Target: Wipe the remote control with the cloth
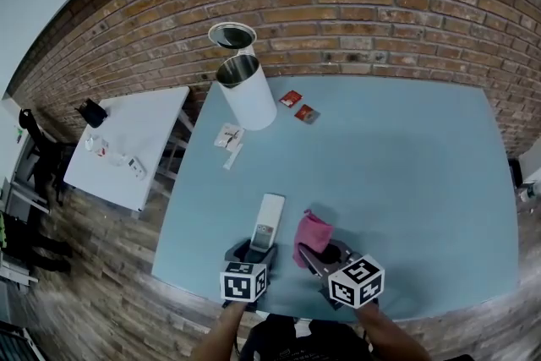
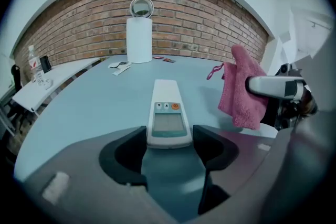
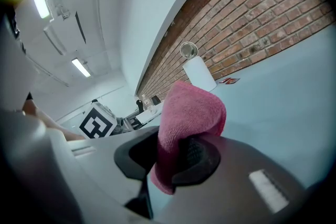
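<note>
Remote control (image 2: 168, 115) is lying face up on the table (image 1: 406, 182), its near end right between the left tool's (image 2: 169, 140) wide jaws, which look snug on both sides, so I'd call that a grip. Right tool (image 3: 176, 152) is clamped on the pink cloth (image 3: 191, 107), hanging just off to the right, not touching the remote. So everything's set up, but the actual wiping isn't happening yet.

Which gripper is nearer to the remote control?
Left. The left gripper holds the remote control by its near end; the right gripper, shut on the pink cloth, is off to its right, apart.
</note>
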